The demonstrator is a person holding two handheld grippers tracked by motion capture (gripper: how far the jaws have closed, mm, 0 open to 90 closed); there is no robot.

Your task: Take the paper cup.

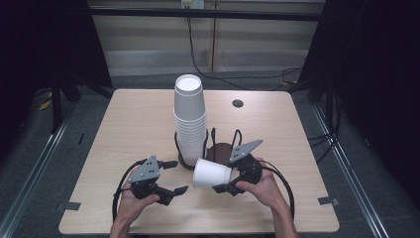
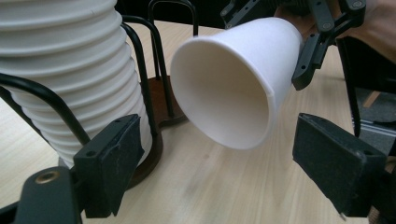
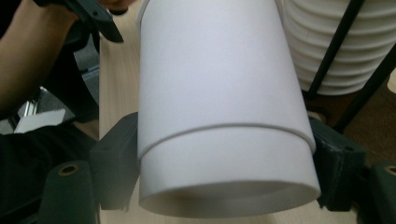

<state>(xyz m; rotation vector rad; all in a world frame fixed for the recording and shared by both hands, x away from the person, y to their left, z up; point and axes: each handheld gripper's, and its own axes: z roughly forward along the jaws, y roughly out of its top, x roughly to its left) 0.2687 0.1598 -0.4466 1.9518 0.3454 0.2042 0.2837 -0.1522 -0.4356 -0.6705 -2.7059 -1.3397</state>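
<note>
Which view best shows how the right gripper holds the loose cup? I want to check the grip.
The right gripper view: the white cup sits between both black pads, which press its sides. The high view shows the right gripper holding it sideways, small. The left gripper view shows mostly its open mouth.

We lose the cup stack's (image 2: 60, 70) top past the frame edge; the held cup (image 3: 219, 116) hides the worktop behind.

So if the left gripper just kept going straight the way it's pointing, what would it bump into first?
Most likely the open mouth of the white paper cup held sideways by the right gripper. In the left gripper view, the left gripper has its jaws apart, aimed at the cup's rim, though the gap is hard to judge.
</note>
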